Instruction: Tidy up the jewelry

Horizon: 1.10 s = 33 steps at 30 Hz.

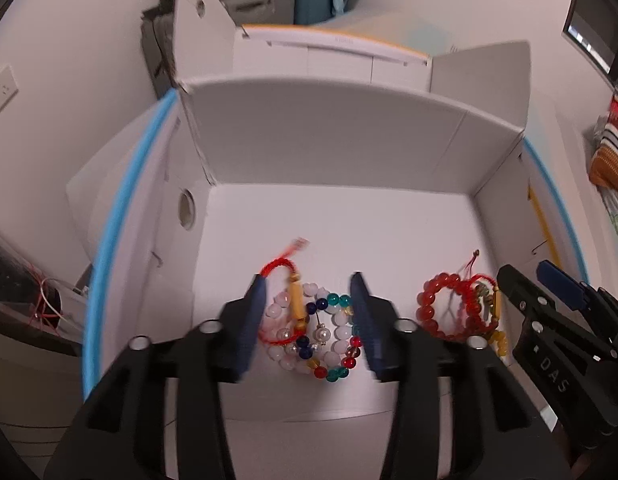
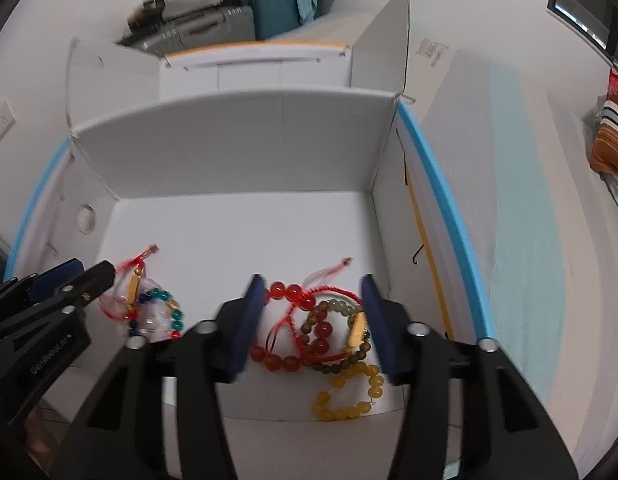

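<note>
Two heaps of bead bracelets lie on the floor of an open white box (image 1: 329,152). The left heap (image 1: 313,332) has pale pink, multicoloured and pearl beads with a red cord; it also shows in the right wrist view (image 2: 153,312). My left gripper (image 1: 309,320) is open with its fingers on either side of this heap. The right heap (image 2: 317,336) has red, olive-brown and yellow beads (image 2: 349,400) with a red cord; it also shows in the left wrist view (image 1: 457,308). My right gripper (image 2: 313,320) is open and straddles this heap.
The box walls (image 2: 237,148) stand up at the back and sides, with blue-edged rims (image 2: 449,208). A white cabinet (image 1: 333,56) and suitcases (image 2: 269,4) are behind. Striped cushions (image 2: 613,136) lie at the far right.
</note>
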Each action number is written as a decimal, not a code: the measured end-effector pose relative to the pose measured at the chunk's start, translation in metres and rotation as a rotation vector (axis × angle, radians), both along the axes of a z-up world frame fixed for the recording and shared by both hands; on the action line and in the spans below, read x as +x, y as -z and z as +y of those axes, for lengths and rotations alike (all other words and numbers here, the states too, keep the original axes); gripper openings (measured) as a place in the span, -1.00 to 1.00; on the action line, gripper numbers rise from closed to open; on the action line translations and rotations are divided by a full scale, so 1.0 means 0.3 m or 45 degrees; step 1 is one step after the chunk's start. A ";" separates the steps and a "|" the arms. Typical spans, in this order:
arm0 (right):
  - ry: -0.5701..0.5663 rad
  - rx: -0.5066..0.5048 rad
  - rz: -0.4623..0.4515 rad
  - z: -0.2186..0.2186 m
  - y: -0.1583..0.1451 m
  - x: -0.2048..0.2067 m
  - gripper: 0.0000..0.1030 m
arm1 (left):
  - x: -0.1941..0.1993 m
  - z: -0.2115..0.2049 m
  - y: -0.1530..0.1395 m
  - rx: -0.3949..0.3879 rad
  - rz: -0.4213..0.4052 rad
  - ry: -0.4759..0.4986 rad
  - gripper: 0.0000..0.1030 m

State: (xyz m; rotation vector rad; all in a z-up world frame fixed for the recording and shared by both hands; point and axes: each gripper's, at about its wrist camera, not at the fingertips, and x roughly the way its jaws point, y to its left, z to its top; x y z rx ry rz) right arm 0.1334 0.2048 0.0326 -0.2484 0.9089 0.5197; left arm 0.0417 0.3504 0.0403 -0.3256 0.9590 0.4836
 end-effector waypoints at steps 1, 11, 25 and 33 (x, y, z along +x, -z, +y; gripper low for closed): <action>-0.002 0.013 -0.013 -0.007 -0.012 -0.005 0.16 | -0.006 -0.006 -0.015 0.012 -0.012 -0.001 0.12; 0.016 0.128 -0.254 -0.139 -0.171 -0.139 0.82 | -0.159 -0.108 -0.190 0.176 -0.212 0.013 0.89; 0.060 0.214 -0.296 -0.279 -0.172 -0.271 0.85 | -0.291 -0.205 -0.168 0.188 -0.291 0.067 0.89; 0.069 0.176 -0.282 -0.302 -0.078 -0.295 0.85 | -0.315 -0.226 -0.082 0.177 -0.271 0.074 0.89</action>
